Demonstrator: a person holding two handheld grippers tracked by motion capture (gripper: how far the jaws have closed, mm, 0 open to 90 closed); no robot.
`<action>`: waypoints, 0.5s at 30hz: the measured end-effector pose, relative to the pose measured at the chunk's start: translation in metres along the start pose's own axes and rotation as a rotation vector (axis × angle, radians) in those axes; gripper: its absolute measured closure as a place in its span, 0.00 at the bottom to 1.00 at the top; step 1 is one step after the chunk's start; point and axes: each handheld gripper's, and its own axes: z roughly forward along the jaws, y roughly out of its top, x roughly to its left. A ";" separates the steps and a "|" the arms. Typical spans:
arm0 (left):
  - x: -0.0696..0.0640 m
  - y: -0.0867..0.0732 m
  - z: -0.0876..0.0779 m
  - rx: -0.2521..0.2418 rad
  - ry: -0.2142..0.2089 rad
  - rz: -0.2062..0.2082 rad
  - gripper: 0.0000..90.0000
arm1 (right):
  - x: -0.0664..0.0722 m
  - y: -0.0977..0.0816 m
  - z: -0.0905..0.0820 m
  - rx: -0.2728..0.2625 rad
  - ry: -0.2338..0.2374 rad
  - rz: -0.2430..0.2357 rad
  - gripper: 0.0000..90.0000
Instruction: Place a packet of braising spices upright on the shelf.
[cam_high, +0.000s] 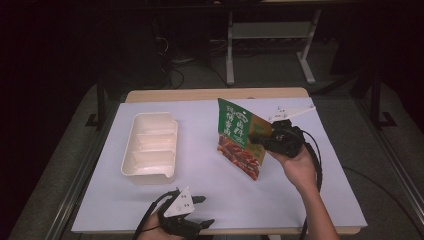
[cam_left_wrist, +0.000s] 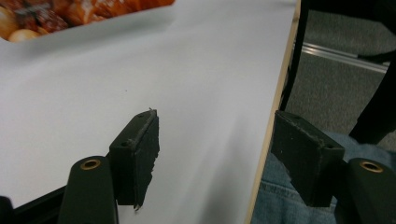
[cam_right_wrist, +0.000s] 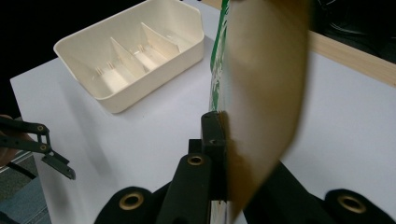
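Pouch (cam_high: 239, 140) of food is your job here: it's up off the white sheet (cam_high: 300, 195), tilted, right of centre on the table, pinched at its right edge by your right gripper (cam_high: 256, 138). Going left to right: the cream tray (cam_high: 150, 147) with its three compartments sits at the left of the sheet, empty as far as I can see, well apart from the pouch. Your left gripper (cam_high: 200, 210) is down at the near edge, just right of the tray's near corner, jaws spread wide with nothing between them; in the left gripper view they straddle the sheet's edge and the pouch's printed corner (cam_left_wrist: 70, 14) sits far off at the top. Then the pouch, then your right hand (cam_high: 299, 167). In the right gripper view the jaws are clamped tight on the pouch's flat side (cam_right_wrist: 261, 93), and the tray (cam_right_wrist: 135, 51) lies beyond to the left. My read: you're carrying it toward the tray. The pinch is on one edge, so the bag can swing or slip; keep it hanging steady, move slow, and bring the left gripper in under the free lower corner if it flops. Line the pouch up over the tray before you let go, and don't drag it across the dividers.
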 end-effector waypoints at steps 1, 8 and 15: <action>-0.001 0.000 0.000 0.003 0.002 0.007 0.35 | 0.000 0.000 0.000 0.000 0.000 0.000 1.00; -0.001 -0.002 -0.005 -0.014 0.014 0.021 0.33 | 0.012 0.016 0.003 0.001 0.015 -0.030 1.00; -0.001 -0.006 -0.006 -0.017 0.007 0.016 0.31 | 0.020 0.032 0.010 -0.003 0.032 -0.070 1.00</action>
